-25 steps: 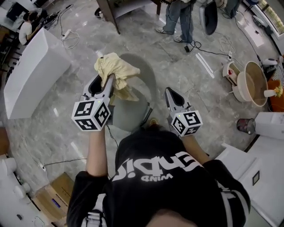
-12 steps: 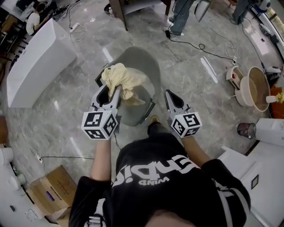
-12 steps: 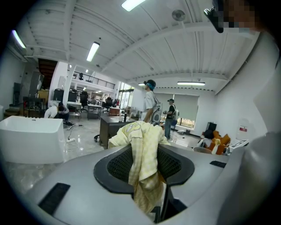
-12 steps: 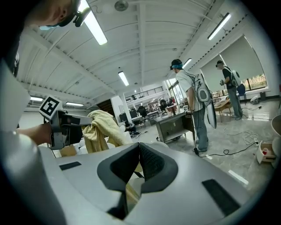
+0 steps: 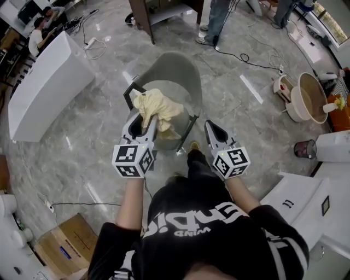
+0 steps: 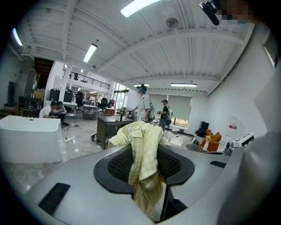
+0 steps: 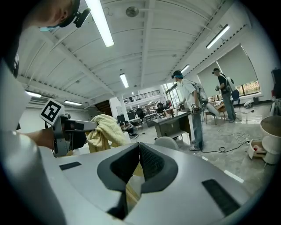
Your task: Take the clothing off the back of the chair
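The left gripper (image 5: 146, 121), just left of centre in the head view, is clamped on the clothing (image 5: 158, 108). In the left gripper view its jaws stand partly apart, with a fold of the fabric pressed between the black dimpled pads (image 6: 117, 163). The right gripper (image 5: 210, 126), right of centre, holds nothing. In its own view the jaws meet at their tips, and only a thin slit is left below them. Both tools have smooth grey plastic bodies that taper to a point. Each carries a cube (image 5: 133, 159) of black-and-white square markers near the hand.

The clothing is soft, pale yellow and faintly checked. It is crumpled into a loose bundle that rises above the left jaws and hangs down beside them. In the picture it lies over the seat of the chair (image 5: 178, 71), clear of the back's rim. Whether it touches the seat I cannot tell.

The chair is a smooth, rounded grey shell on a thin black frame (image 5: 131, 87). It stands on a glossy grey marble-look floor (image 5: 93, 142).

Further off, a white box-shaped unit (image 5: 46, 87) sits at upper left. A round beige basin (image 5: 309, 104) is at the right edge, and a dark desk (image 5: 145, 16) stands at the top.
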The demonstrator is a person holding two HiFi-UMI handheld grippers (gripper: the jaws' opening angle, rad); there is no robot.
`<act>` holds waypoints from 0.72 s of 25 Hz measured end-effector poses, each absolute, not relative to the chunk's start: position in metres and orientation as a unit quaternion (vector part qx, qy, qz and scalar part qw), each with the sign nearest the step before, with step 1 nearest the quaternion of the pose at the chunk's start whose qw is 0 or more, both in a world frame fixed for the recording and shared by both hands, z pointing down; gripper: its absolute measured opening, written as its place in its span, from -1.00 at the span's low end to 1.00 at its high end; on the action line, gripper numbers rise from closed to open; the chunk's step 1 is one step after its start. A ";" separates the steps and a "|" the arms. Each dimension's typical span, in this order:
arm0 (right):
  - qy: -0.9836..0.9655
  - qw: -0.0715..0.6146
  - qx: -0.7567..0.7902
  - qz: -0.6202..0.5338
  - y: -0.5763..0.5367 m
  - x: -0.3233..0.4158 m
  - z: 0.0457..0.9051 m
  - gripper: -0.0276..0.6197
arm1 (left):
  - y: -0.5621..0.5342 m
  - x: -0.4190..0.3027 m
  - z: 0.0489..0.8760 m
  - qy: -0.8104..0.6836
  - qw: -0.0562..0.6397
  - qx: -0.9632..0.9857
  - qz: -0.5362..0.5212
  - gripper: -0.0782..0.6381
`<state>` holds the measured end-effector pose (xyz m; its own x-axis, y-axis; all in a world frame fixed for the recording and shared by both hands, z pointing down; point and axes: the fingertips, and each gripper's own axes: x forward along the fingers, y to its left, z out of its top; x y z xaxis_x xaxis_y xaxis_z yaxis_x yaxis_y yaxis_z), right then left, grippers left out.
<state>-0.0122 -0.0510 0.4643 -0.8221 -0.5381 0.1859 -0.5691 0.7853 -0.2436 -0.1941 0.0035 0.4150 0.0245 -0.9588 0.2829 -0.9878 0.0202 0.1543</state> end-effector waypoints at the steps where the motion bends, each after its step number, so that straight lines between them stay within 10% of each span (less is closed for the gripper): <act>1: -0.942 0.053 0.297 0.144 -0.043 -0.008 0.462 -0.87 | 0.012 -0.191 0.416 -0.695 0.157 0.700 0.047 -0.32; 18: -0.954 0.043 0.273 0.120 0.019 0.044 0.436 -0.87 | 0.100 -0.125 0.432 -0.712 0.161 0.682 0.038 -0.32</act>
<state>0.0441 0.0186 0.4364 -0.8474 -0.5100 0.1478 -0.5308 0.8222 -0.2055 -0.1252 0.0998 0.4321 -0.0177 -0.9594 0.2815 -0.9839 0.0667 0.1655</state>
